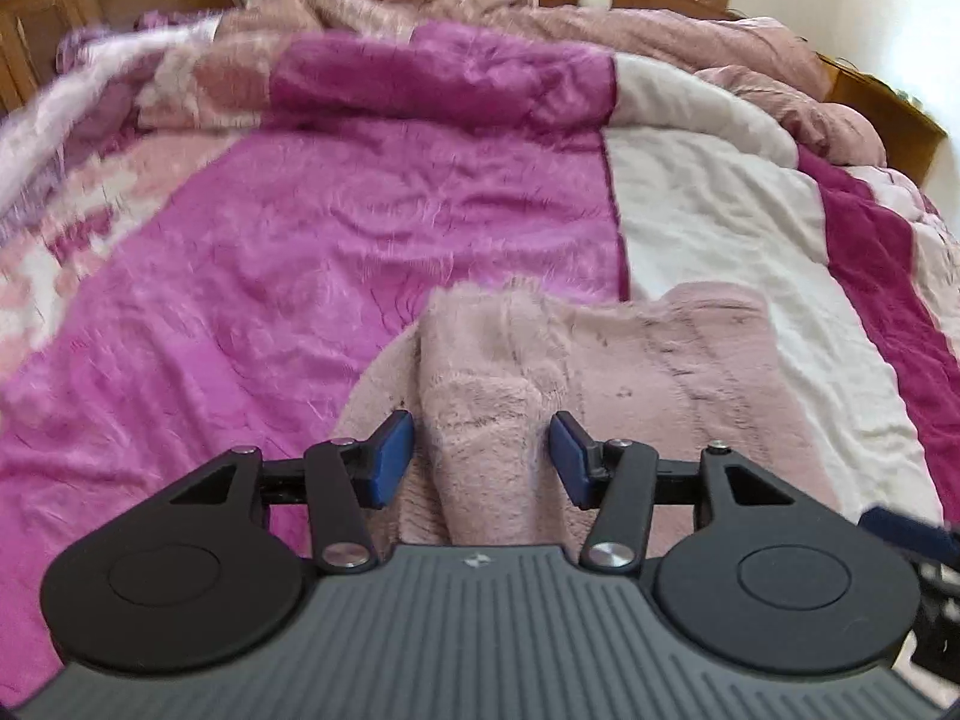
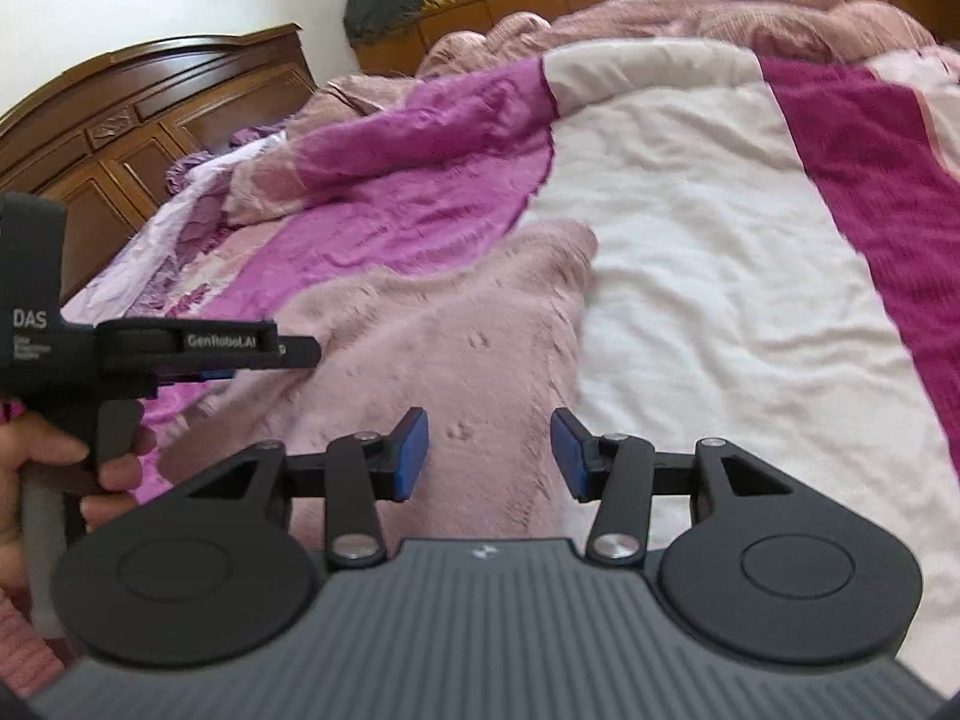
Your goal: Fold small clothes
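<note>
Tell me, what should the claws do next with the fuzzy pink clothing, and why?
Probably close the left claw on the raised fold of the fuzzy pink garment between its open pads; the right claw hangs open above the flat part, gripping nothing.

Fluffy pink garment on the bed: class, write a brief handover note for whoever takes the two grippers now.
Left gripper: open, a raised fold of the fluffy pale pink garment between its blue pads, not pinched.
Right gripper: open, empty, above the garment.
Garment lies on the magenta and white plush blanket, partly bunched on its left side.
Done: no neat fold visible.
Left: flatten, fold, set aside.
</note>
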`<action>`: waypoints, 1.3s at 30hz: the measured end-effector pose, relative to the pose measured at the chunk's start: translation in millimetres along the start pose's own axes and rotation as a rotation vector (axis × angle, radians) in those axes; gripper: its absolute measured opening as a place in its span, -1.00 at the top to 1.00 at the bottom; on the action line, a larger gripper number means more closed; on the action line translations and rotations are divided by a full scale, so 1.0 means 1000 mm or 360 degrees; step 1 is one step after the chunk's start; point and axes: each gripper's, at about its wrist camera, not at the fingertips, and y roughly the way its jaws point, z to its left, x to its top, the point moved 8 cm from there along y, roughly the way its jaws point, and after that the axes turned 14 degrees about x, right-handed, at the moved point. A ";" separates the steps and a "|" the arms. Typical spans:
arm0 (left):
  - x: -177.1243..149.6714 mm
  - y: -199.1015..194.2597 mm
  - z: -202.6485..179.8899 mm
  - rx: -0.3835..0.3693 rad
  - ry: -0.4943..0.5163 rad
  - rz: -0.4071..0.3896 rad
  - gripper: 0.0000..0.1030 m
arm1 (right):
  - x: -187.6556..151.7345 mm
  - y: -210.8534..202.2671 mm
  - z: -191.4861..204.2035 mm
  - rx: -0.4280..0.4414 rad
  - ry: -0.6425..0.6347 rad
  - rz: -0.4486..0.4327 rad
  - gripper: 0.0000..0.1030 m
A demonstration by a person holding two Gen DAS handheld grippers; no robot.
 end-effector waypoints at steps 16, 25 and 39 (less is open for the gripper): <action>0.007 0.025 0.041 -0.0024 -0.0083 -0.0057 0.57 | -0.014 0.027 0.026 0.0052 -0.0077 0.0021 0.04; -0.010 -0.042 0.048 -0.0167 -0.0010 -0.0071 -0.10 | -0.010 0.002 0.017 0.0071 0.0032 -0.0056 0.03; -0.050 -0.029 0.074 -0.0071 0.0009 0.0048 -0.38 | -0.027 -0.004 0.014 0.0105 0.0072 -0.0001 -0.03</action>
